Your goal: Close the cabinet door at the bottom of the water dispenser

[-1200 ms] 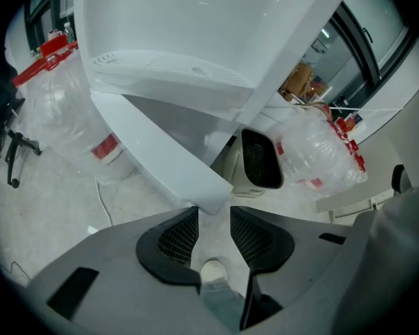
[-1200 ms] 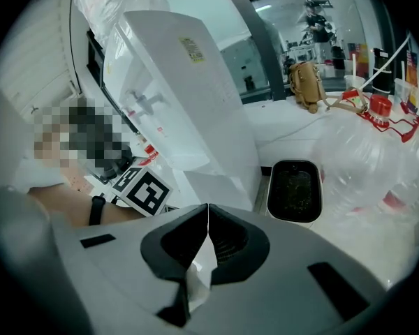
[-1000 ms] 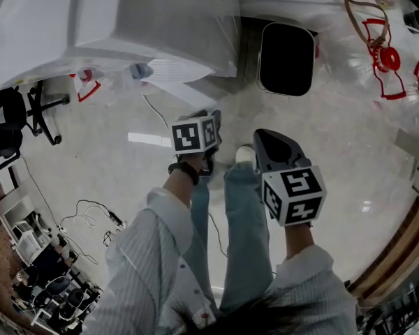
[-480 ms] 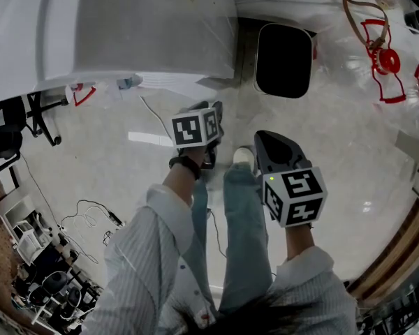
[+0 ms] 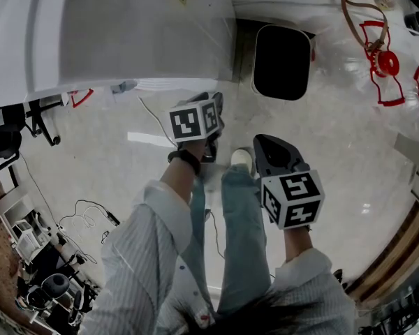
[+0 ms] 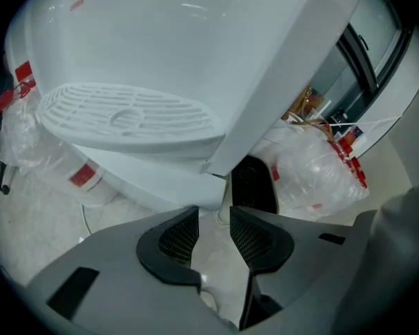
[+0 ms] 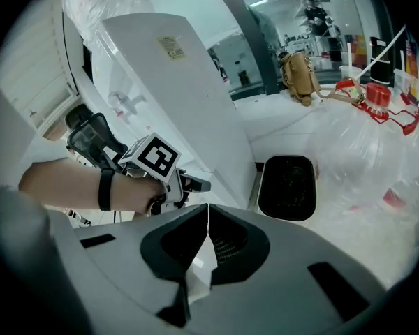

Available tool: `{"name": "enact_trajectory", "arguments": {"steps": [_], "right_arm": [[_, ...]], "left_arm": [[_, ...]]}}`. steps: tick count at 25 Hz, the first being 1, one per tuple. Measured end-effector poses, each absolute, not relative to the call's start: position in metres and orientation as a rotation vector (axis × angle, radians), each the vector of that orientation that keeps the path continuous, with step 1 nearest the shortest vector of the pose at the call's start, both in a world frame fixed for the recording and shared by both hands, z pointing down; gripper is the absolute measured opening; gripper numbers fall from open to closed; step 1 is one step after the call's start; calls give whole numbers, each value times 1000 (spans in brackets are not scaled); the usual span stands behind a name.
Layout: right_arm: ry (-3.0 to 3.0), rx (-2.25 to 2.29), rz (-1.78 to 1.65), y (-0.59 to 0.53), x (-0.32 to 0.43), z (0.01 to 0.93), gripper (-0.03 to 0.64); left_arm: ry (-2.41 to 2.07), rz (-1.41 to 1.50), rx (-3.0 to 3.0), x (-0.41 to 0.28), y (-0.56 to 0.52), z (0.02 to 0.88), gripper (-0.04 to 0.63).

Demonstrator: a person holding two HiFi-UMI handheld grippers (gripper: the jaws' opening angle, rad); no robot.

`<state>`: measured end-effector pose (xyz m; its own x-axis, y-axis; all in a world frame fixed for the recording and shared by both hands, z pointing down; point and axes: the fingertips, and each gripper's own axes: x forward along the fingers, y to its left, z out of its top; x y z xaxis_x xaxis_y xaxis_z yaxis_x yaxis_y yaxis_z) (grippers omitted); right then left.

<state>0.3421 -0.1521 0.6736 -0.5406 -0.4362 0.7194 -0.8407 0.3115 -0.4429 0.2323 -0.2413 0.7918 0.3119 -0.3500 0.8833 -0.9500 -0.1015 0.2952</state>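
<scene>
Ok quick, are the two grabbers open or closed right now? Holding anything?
Left gripper: open, nothing between the jaws.
Right gripper: shut, holding nothing.

**Hidden, cropped, unreadable**

Tall white plastic water dispenser (image 5: pixel 126 33): cut by the top and left edges in head view. Its own upper body covers the base, so the cabinet door at the bottom can't be made out. In the left gripper view its lower part runs behind the grey left tool (image 6: pixel 214 218).

Black rounded plastic bin (image 6: pixel 255 187): only a strip shows there, past the dispenser's corner.

Small yellowish label (image 7: pixel 170 47) on the dispenser's side: print too small to read.

Clear plastic water bottles with red handles (image 5: pixel 387 61): cropped at the right edge in head view.

Pale shoe (image 5: pixel 241 158): only the toe shows.

Dark floor clutter (image 5: pixel 49 285), bottom left: too small to identify.
</scene>
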Motion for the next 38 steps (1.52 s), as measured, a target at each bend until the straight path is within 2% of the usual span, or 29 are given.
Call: {"name": "enact_trajectory", "arguments": {"steps": [24,38], "right_arm": [[-2092,1136,1133,-148,348,679,14],[-2116,1272,983,-131,301,575,14]], "left_arm": [[-1212,790,1713,243,-261,781,146],[-1101,705,1846,212,-193,667,144]]}}
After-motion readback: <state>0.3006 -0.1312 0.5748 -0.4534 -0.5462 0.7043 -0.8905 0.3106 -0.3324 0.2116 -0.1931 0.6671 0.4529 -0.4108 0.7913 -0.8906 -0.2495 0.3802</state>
